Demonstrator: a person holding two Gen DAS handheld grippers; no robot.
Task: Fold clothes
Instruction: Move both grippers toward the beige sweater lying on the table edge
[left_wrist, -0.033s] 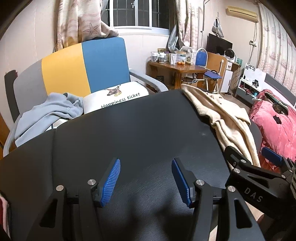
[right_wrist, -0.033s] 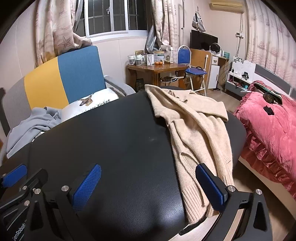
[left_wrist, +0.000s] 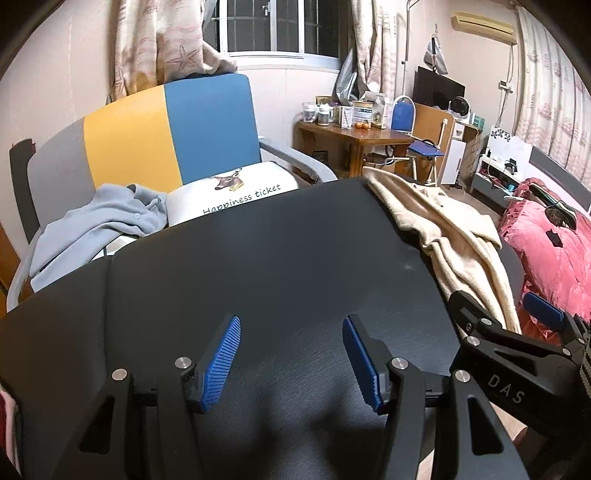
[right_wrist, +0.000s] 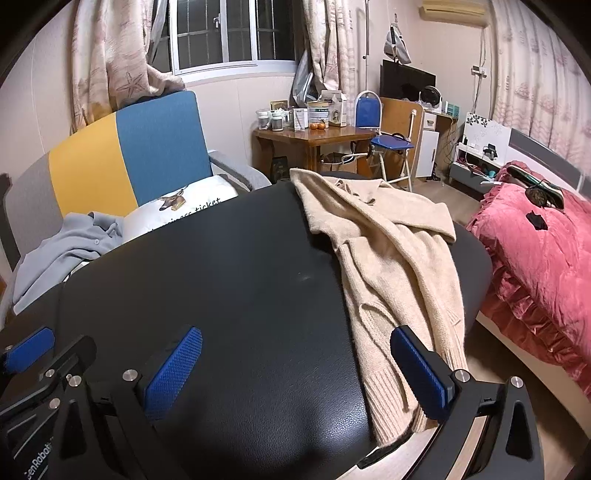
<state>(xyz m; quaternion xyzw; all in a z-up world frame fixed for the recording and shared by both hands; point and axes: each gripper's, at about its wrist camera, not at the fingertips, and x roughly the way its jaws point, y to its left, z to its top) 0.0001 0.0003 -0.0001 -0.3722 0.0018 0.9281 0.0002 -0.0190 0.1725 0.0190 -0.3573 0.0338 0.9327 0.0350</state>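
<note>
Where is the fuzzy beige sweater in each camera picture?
Left wrist view: beige sweater lies at right, on the black table's far right edge.
Right wrist view: beige sweater lies right of centre, running toward the right gripper.
Shared landmark: yellow-and-blue chair.

beige knit sweater (right_wrist: 384, 258) | unfolded, rumpled | draped over black table's right edge

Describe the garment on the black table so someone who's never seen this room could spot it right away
Find the big black table. Along its right side, toward the pink bed, lies a beige knit sweater, crumpled, its ribbed hem hanging off the near edge. It is the only garment on the table; the grey-blue one lies on the armchair.
</note>
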